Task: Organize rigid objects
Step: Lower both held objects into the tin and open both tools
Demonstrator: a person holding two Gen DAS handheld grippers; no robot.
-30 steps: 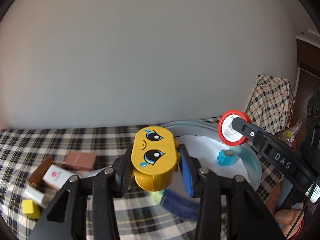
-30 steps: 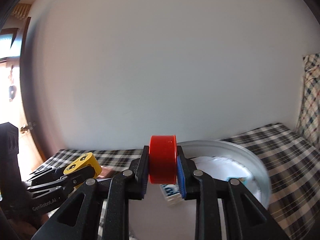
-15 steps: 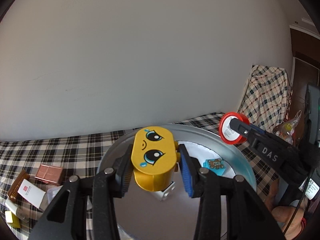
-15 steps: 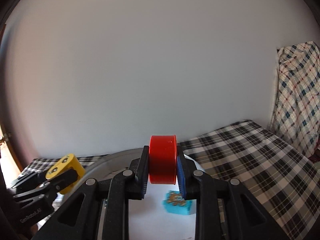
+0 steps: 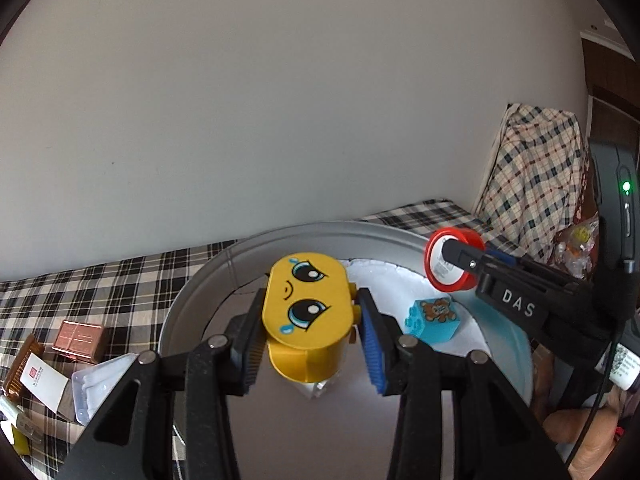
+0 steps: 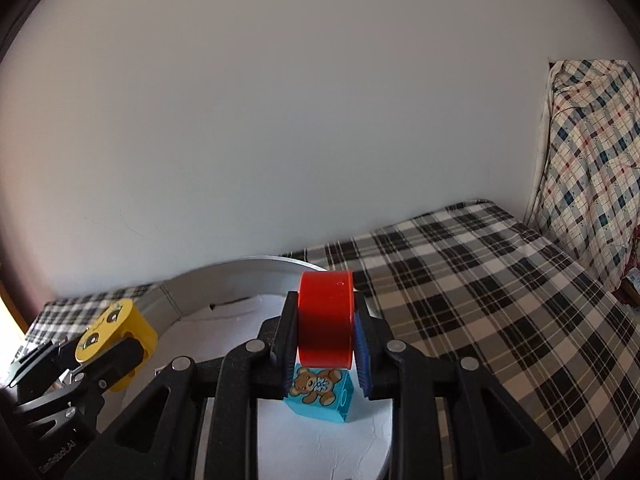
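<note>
My left gripper (image 5: pixel 310 322) is shut on a yellow block with a cartoon face (image 5: pixel 306 304) and holds it over the round silver tray (image 5: pixel 208 284). My right gripper (image 6: pixel 325 338) is shut on a red round container (image 6: pixel 326 320), also over the tray (image 6: pixel 256 266). In the left wrist view the red container (image 5: pixel 450 266) hangs at the tray's right side. A blue block with a bear picture (image 5: pixel 434 318) lies on the tray's white liner, just below the red container (image 6: pixel 320 394). The yellow block (image 6: pixel 114 330) shows at the left in the right wrist view.
The tray sits on a black-and-white checked cloth (image 6: pixel 480 280). Left of the tray lie a copper-coloured box (image 5: pixel 80 340), a white card (image 5: pixel 42 380), a clear plastic piece (image 5: pixel 102 384) and a small yellow item (image 5: pixel 18 442). A plaid-covered thing (image 5: pixel 536 168) stands at the right by the wall.
Both grippers have moved over the tray with their loads. The tray and the blue bear block now sit closer and lower in both views; the loose items have slid left.
</note>
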